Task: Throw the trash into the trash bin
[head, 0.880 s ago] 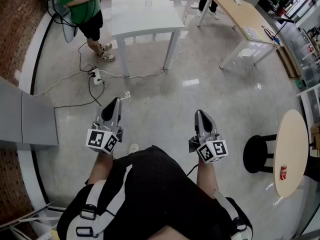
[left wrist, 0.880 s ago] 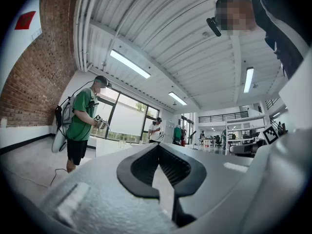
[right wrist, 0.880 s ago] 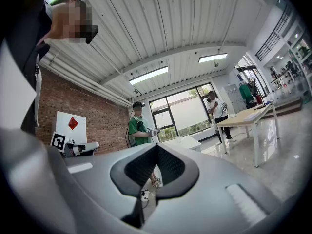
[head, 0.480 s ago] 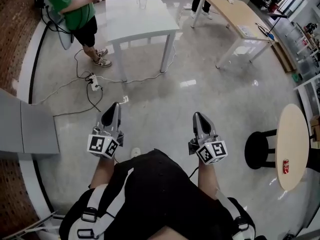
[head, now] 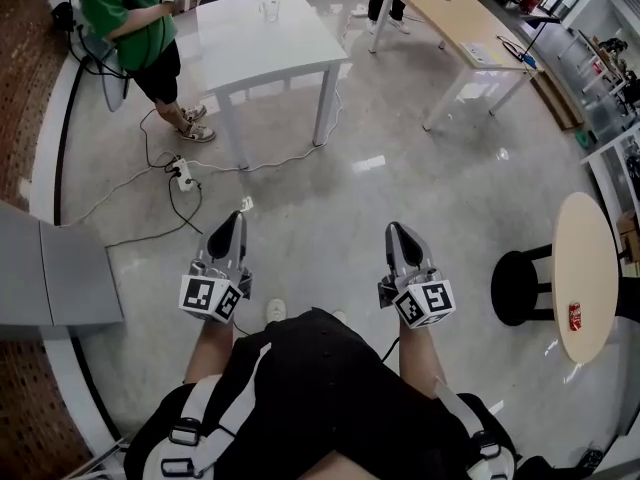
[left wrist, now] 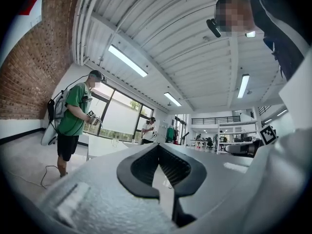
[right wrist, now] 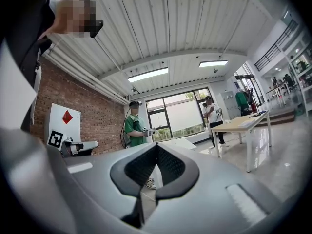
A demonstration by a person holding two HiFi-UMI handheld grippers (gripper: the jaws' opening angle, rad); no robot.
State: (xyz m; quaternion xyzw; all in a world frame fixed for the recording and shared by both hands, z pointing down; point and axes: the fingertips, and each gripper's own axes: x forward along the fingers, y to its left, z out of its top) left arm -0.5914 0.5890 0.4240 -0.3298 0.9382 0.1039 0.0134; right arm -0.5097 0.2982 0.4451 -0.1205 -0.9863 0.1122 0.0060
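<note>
left tool (head: 231, 220): jaws together, empty | right tool (head: 397, 232): same | red can (head: 575, 316): on round table (head: 590, 238)

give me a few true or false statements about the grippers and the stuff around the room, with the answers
1. The left gripper and the right gripper are both shut with nothing between the jaws. True.
2. A red can stands on the round table. True.
3. The black stool stands on top of the white table. False: it is on the floor beside the round table.
4. The person in the green shirt is sitting down. False: that person stands next to the white table.
5. A power strip lies on the floor with cables running from it. True.
</note>
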